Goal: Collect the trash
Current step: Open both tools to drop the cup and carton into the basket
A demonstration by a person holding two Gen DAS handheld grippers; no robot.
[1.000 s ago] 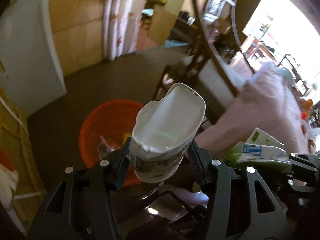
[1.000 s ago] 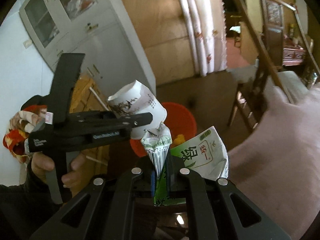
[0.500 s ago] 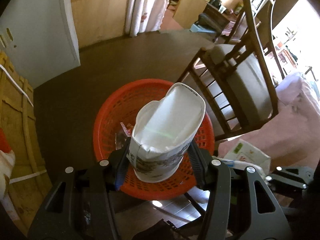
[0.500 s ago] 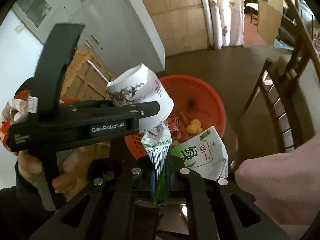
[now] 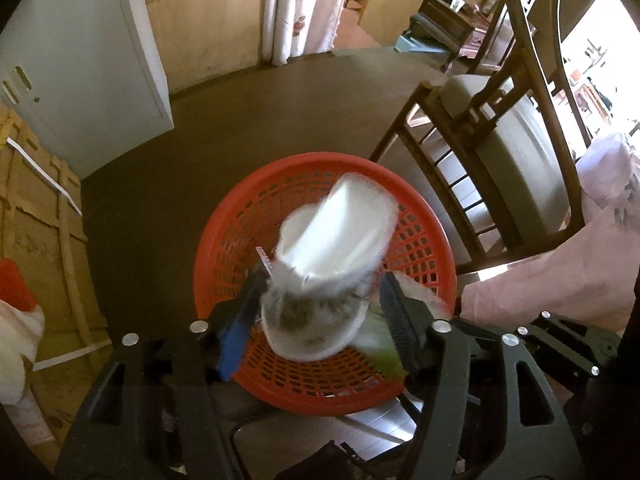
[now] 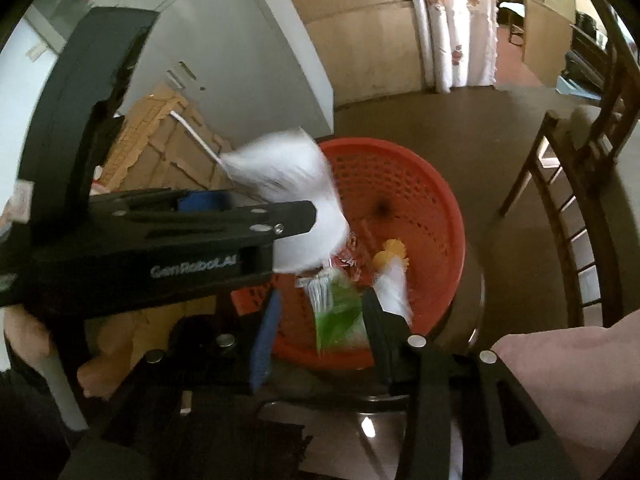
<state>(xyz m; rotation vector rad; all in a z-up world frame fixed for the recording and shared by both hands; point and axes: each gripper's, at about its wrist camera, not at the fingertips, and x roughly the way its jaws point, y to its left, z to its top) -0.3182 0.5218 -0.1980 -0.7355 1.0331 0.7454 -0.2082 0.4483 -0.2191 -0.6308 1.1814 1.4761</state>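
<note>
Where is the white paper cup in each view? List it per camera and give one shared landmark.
Left wrist: white paper cup, blurred, at centre between the open left gripper fingers, over the basket.
Right wrist: the cup is left of centre, above that gripper's black finger.
Shared landmark: the red basket on the floor beside the wooden chair.

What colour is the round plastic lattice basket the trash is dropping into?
Orange-red; the round plastic lattice basket shows best in the left wrist view.

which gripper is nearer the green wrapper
Right. The green wrapper hangs loose between the right gripper jaws over the red basket; the left gripper is beside it, around the paper cup.
</note>
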